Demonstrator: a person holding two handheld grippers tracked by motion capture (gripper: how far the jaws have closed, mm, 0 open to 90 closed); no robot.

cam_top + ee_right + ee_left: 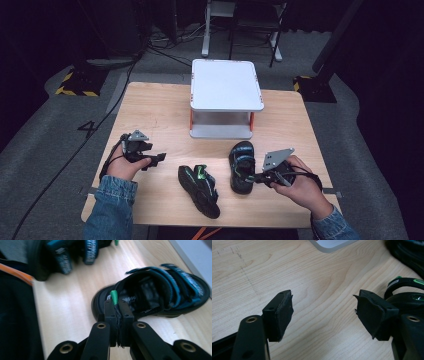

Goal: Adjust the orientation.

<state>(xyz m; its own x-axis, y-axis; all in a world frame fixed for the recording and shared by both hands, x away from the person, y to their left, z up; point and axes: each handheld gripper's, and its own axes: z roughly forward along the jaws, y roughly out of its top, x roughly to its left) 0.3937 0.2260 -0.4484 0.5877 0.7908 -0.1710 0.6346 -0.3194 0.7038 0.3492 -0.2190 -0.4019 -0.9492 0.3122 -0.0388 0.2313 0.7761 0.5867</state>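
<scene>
Sandal (160, 290) heel loop (114, 297) sits pinched between right gripper (117, 308) fingers (110, 315).

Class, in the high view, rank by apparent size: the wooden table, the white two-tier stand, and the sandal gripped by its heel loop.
1. Wooden table, largest.
2. White two-tier stand.
3. Sandal held by the right gripper, smallest.

The second sandal (70, 255) is being cut off by the right gripper view's top edge and blurred; the green heel loop (114, 297) is being partly hidden between the claw's jaws.
</scene>
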